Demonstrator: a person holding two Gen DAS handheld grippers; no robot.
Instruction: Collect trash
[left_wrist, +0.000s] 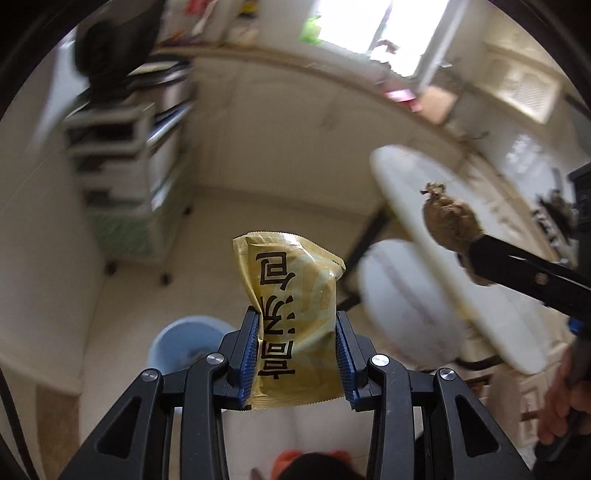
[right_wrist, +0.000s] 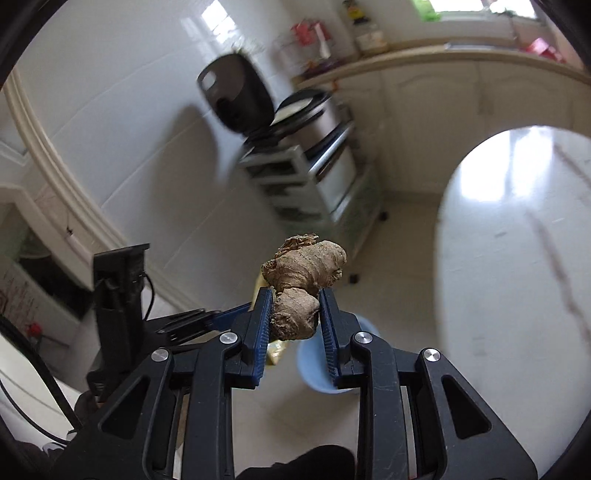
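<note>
**Left wrist view: both pieces of trash in hand, bin below**

In the left wrist view we have the left gripper (left_wrist: 299, 332) clamped on a yellow sachet (left_wrist: 295, 325), its blue pads (left_wrist: 251, 354) pressing the packet's two side edges so that it stands up at the middle of the frame, a little creased near its top. The blue bin (left_wrist: 173, 347) shows at lower left of this frame, partly behind the gripper, standing on the pale floor (left_wrist: 258, 210). At the right edge the right gripper (left_wrist: 476, 251) reaches in, closed on a ginger root (left_wrist: 450, 221), in front of the white table (left_wrist: 436, 236).

In the right wrist view we see the right gripper (right_wrist: 293, 314) with its jaws drawn in on the lower lobe of the ginger root (right_wrist: 299, 291); the upper lobe sticks out above the pads. The blue bin (right_wrist: 321, 373) sits low in the frame, just past and below the fingertips, and a corner of the yellow sachet (right_wrist: 277, 350) shows beside it. The white table (right_wrist: 517, 258) fills the right side.

We judge that the picking up is done for these two items and that we are in the carrying step. Next, each piece has to be brought squarely over the bin's mouth before the jaws part. The sachet is light and may flutter sideways, so we would let it go low.
</note>
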